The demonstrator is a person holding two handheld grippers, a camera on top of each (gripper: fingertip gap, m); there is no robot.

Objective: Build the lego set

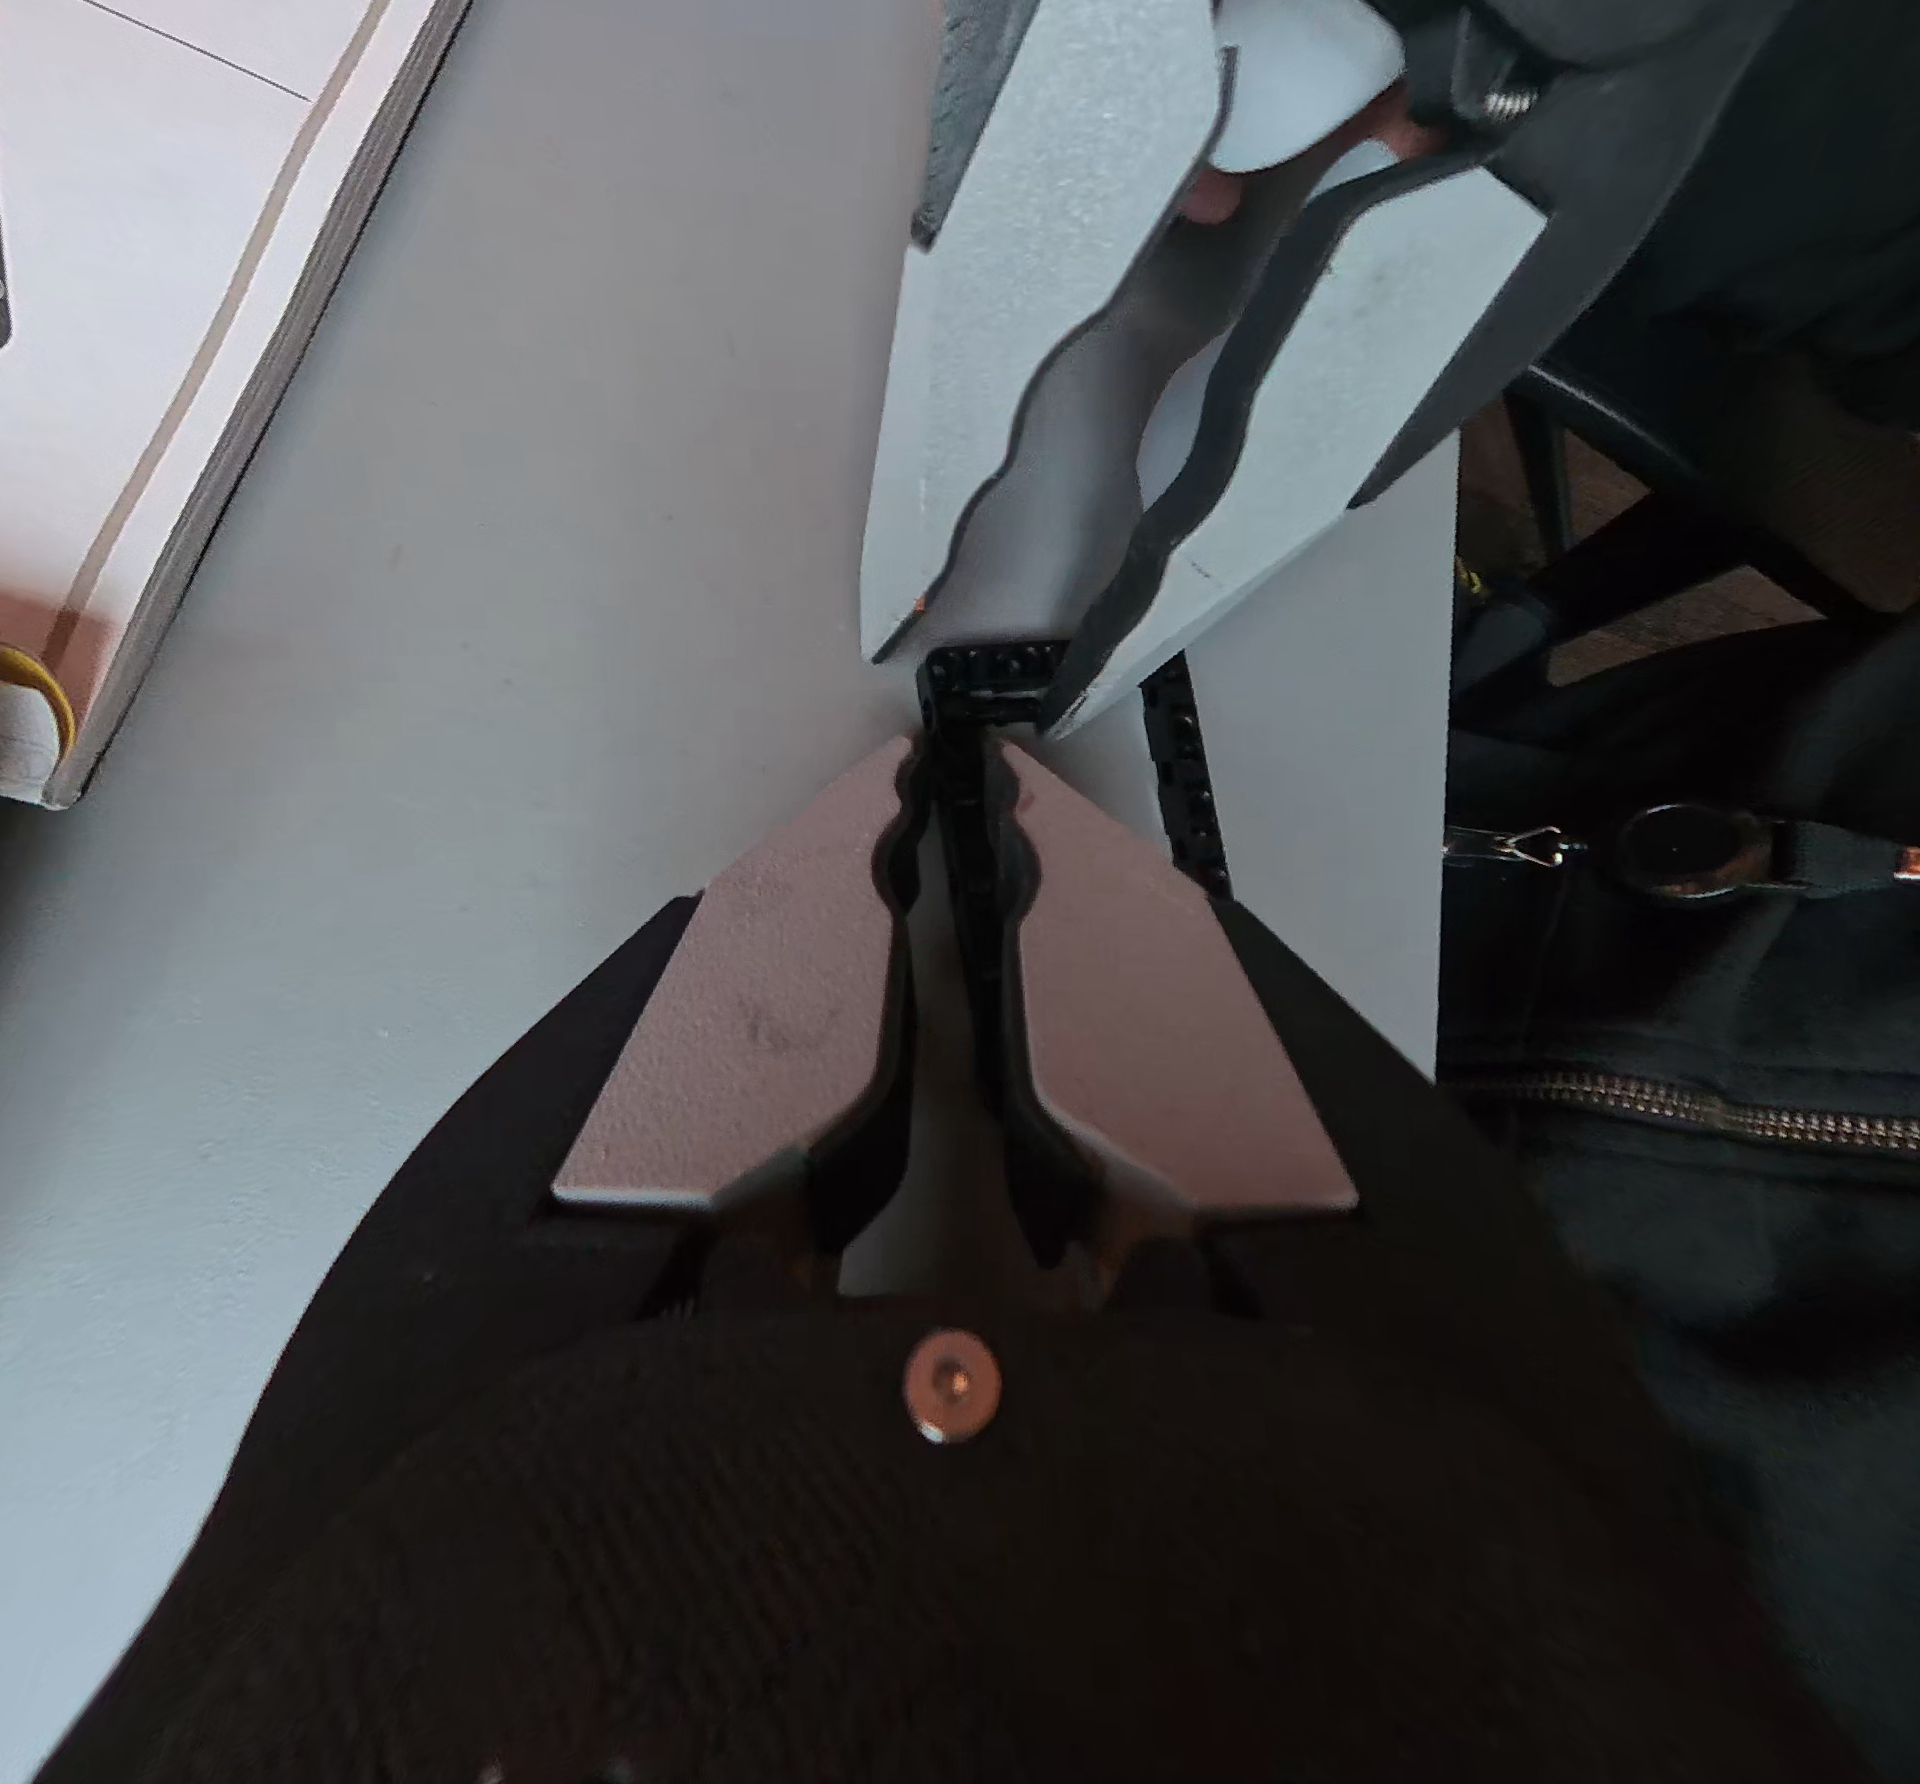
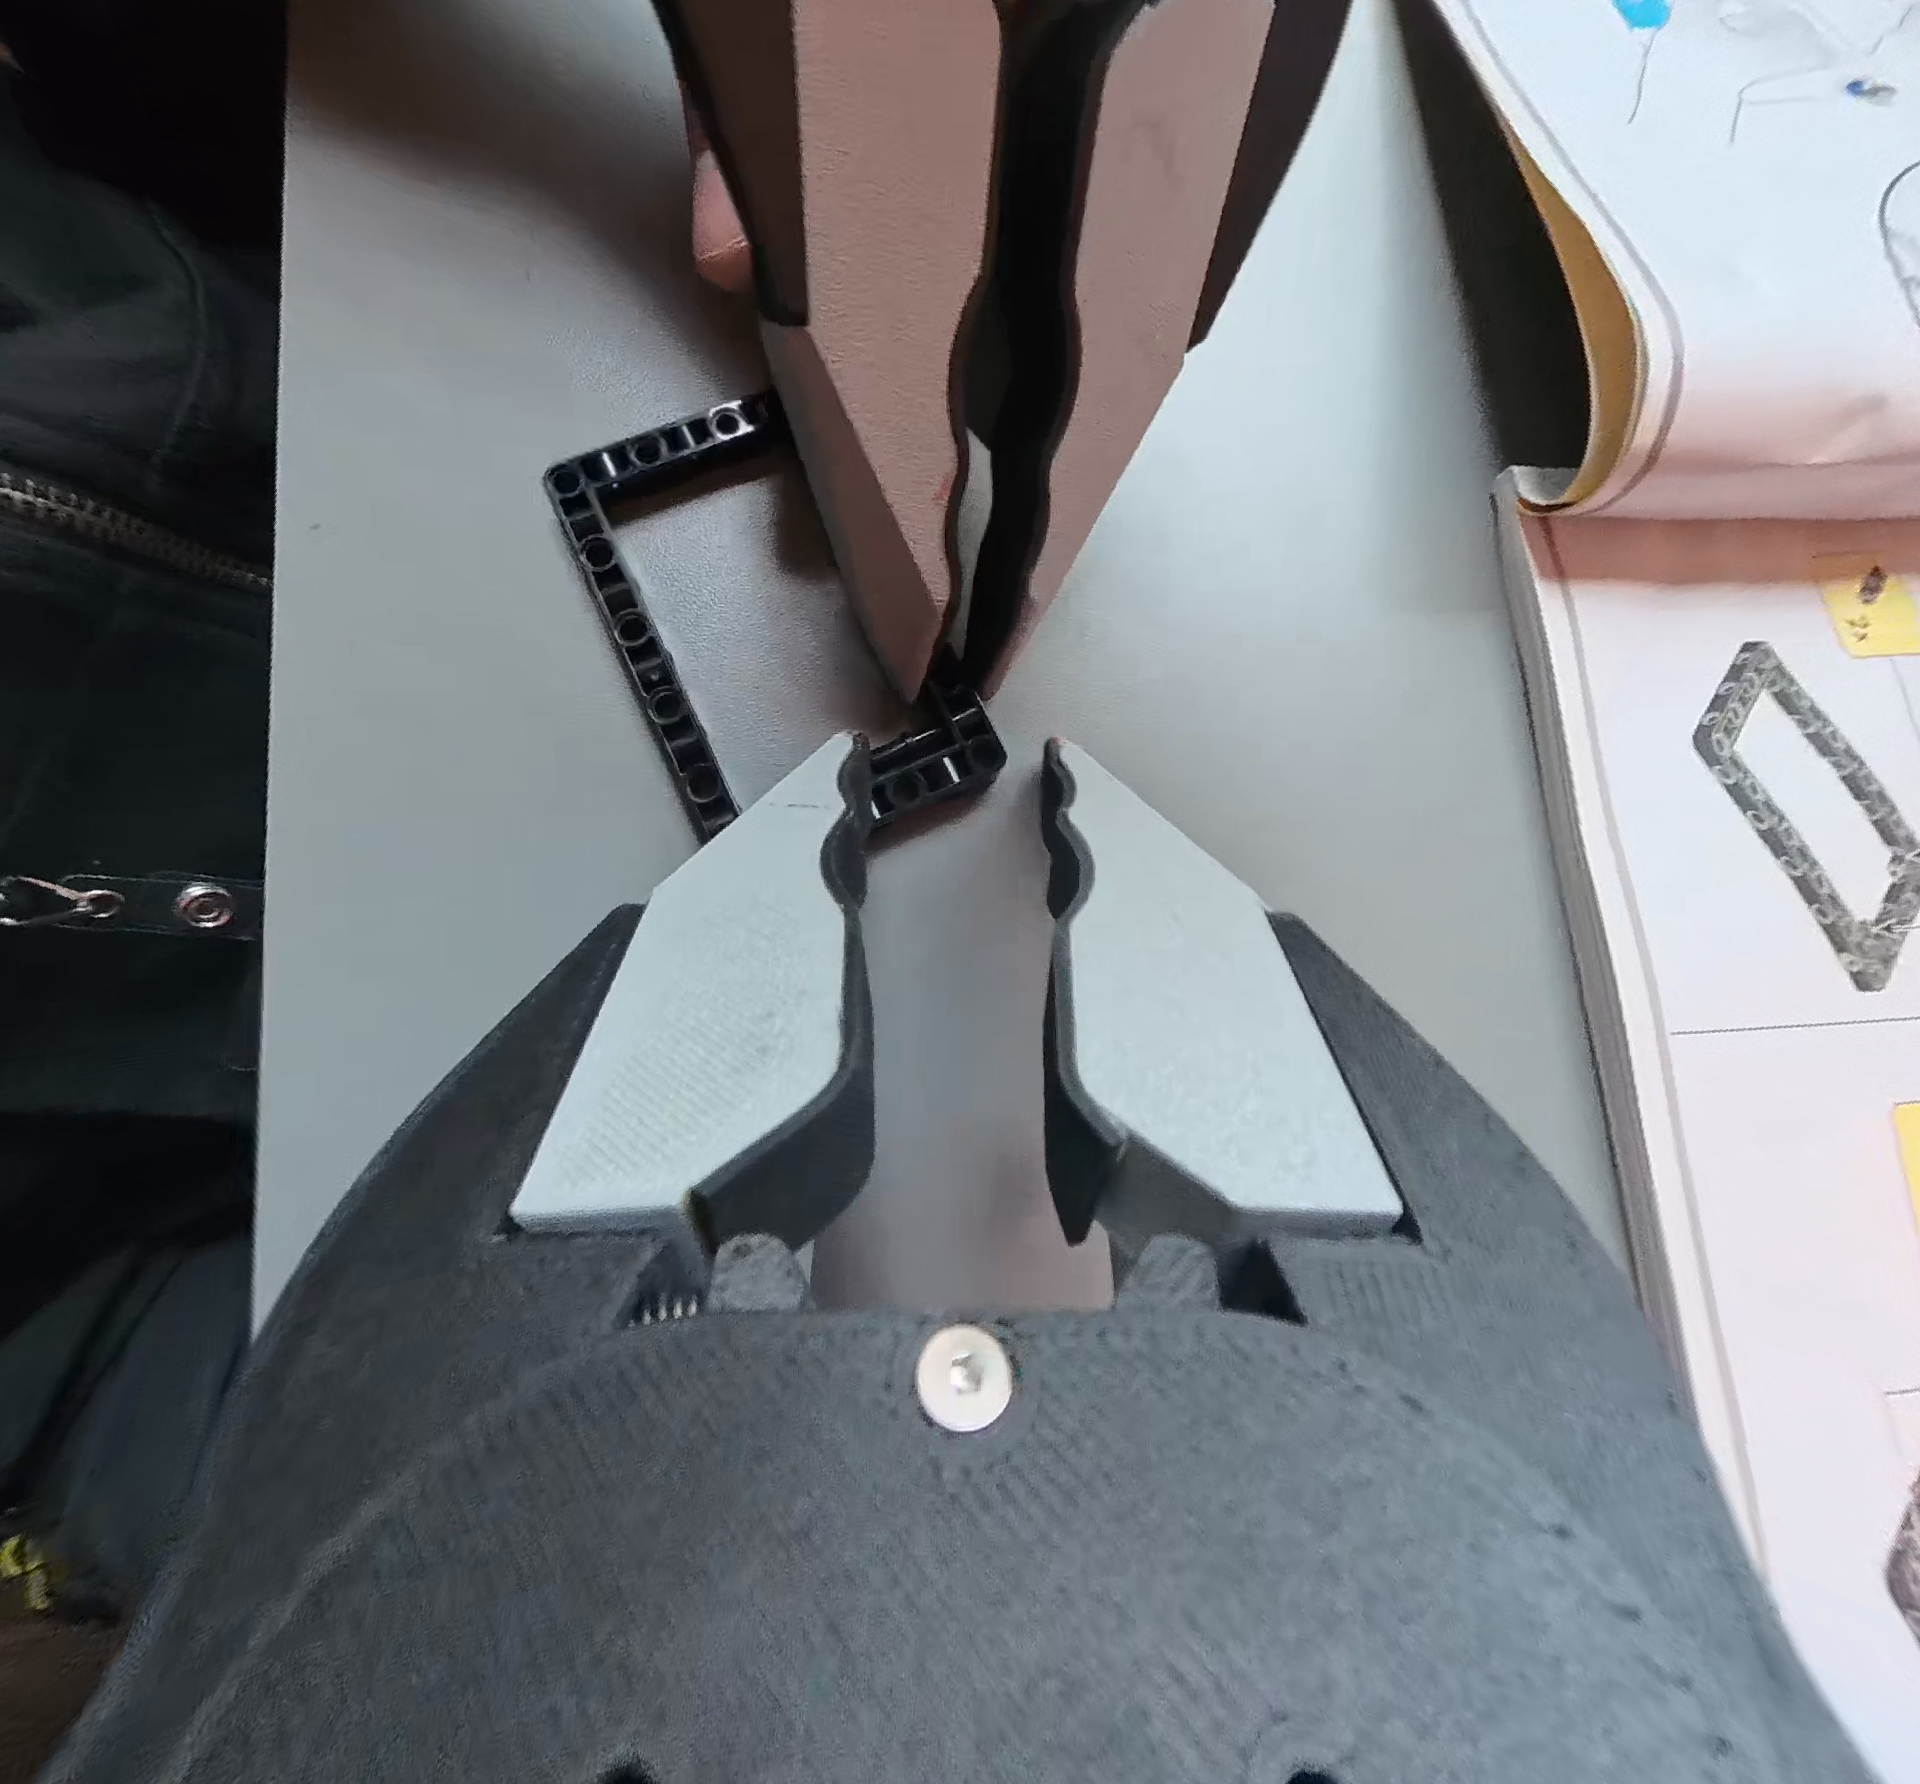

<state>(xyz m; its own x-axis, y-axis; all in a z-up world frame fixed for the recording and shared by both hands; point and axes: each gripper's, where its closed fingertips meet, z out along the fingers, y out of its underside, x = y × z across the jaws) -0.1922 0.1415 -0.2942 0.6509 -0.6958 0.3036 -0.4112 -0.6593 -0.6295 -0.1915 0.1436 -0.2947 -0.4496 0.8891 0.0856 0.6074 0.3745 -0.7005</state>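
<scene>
A black rectangular Technic frame lies flat on the grey table. My left gripper, with brownish fingers, is shut on one side beam of the frame near its corner. In the right wrist view it comes in from the top. My right gripper, with grey fingers, is open, and the frame's corner sits between its tips, against the left finger. In the left wrist view the right gripper reaches in from the upper right, facing my left gripper tip to tip.
An open instruction booklet lies along the table's right side in the right wrist view, and at upper left in the left wrist view. A person's dark zipped clothing is just past the table's edge. Left and right tips are no more than a few centimetres apart.
</scene>
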